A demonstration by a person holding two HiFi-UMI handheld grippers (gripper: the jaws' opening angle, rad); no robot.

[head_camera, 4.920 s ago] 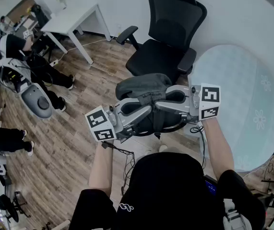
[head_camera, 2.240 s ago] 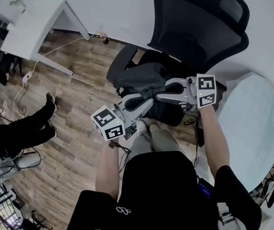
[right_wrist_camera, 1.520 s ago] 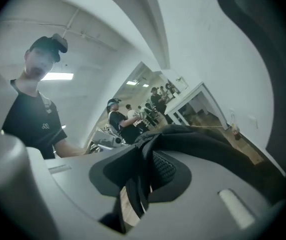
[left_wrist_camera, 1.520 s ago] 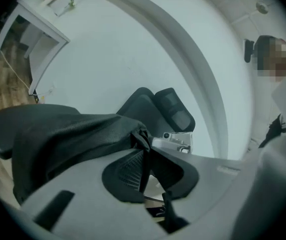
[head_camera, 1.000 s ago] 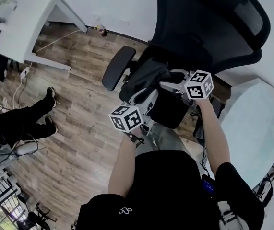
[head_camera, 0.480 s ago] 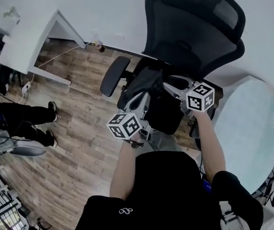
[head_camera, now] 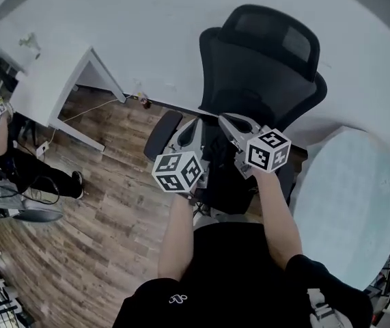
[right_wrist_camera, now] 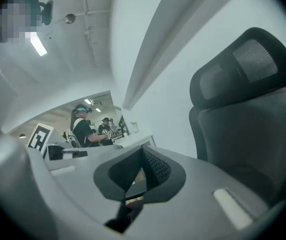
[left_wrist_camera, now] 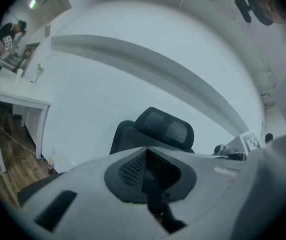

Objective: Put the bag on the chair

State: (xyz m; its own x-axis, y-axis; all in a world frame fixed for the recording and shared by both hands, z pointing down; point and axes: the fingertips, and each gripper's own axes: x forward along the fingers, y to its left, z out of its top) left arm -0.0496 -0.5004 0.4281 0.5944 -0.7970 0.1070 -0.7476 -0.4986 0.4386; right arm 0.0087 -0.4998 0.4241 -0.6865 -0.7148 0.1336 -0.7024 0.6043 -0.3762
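Bag: dark, cannot be told apart from the black seat of the chair (head_camera: 263,67), below both grippers.
Chair: black, curved mesh back and headrest, padded armrest (head_camera: 162,134), set against a smooth white wall (head_camera: 147,39). Left gripper (left_wrist_camera: 146,149) and right gripper (right_wrist_camera: 141,149) — grey shells, ribbed pads, jaws together on nothing — held in front of the chair back. Wood-plank floor (head_camera: 106,203) and white desk (head_camera: 37,80) left of the chair; round pale table (head_camera: 348,210) right of it.
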